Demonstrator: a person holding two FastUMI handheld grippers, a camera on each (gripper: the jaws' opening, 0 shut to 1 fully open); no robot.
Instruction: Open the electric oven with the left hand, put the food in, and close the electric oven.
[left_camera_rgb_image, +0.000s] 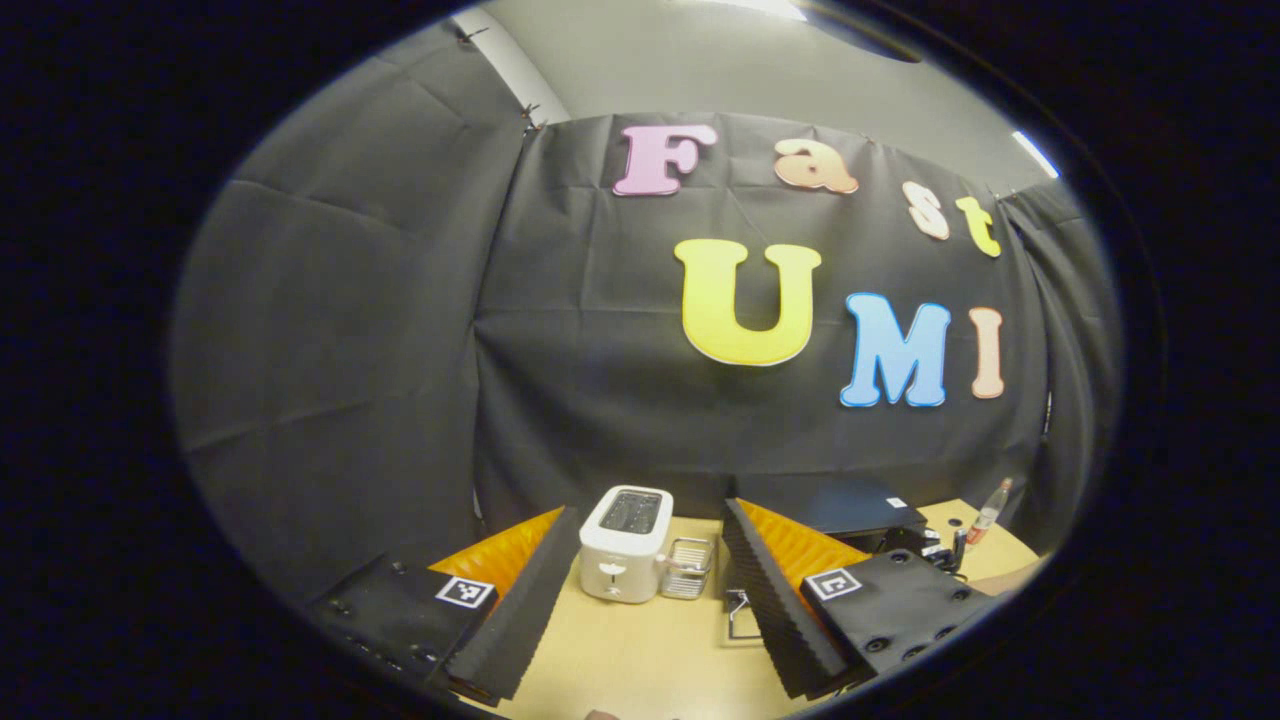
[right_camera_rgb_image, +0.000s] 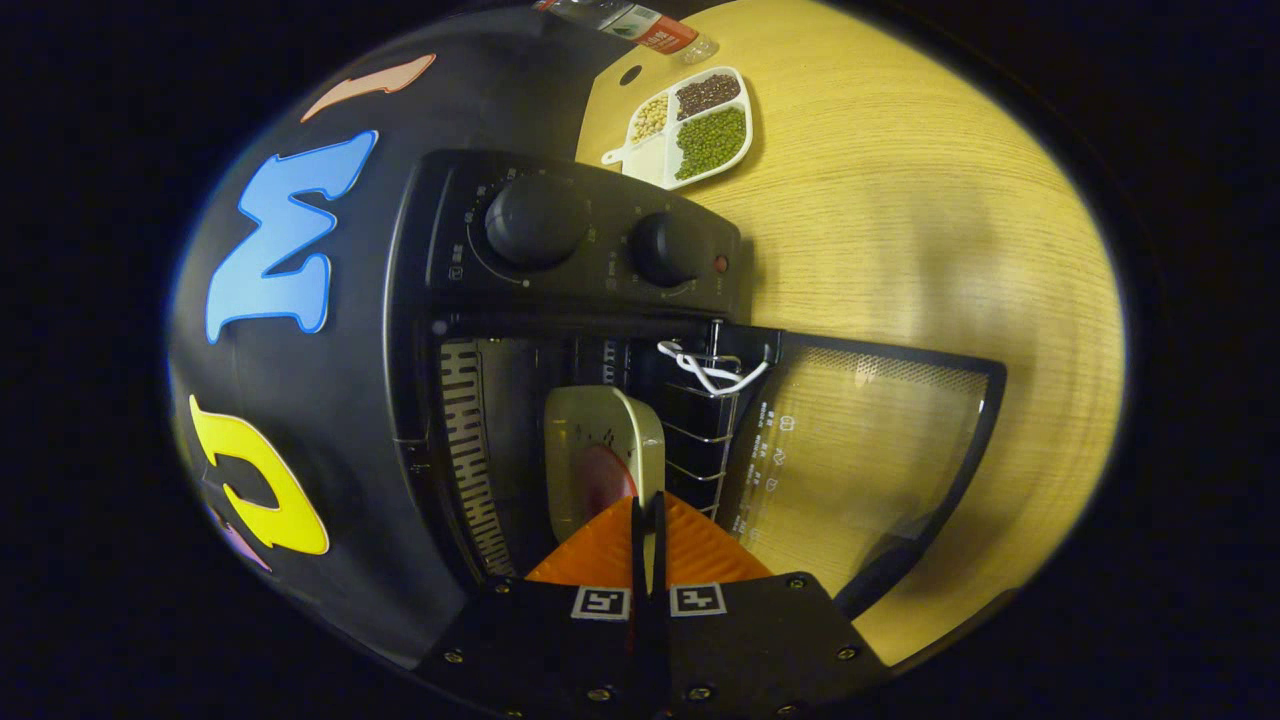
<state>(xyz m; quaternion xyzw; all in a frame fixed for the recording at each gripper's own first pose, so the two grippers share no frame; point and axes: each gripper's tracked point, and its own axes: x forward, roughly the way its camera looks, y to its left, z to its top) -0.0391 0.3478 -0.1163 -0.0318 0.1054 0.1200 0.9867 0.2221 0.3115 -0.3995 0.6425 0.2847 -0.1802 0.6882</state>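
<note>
We see the right gripper (right_camera_rgb_image: 646, 515) pinched on the pale rounded plate of food (right_camera_rgb_image: 600, 455), inside the black electric oven (right_camera_rgb_image: 560, 300); glass door (right_camera_rgb_image: 860, 440) open at 3 o'clock. Left gripper (left_camera_rgb_image: 650, 590) spread wide, white toaster (left_camera_rgb_image: 625, 543) at 12.

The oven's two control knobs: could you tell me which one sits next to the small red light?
It is the smaller knob, nearer the wooden table, with the red light beside it; the larger knob sits farther away.
</note>
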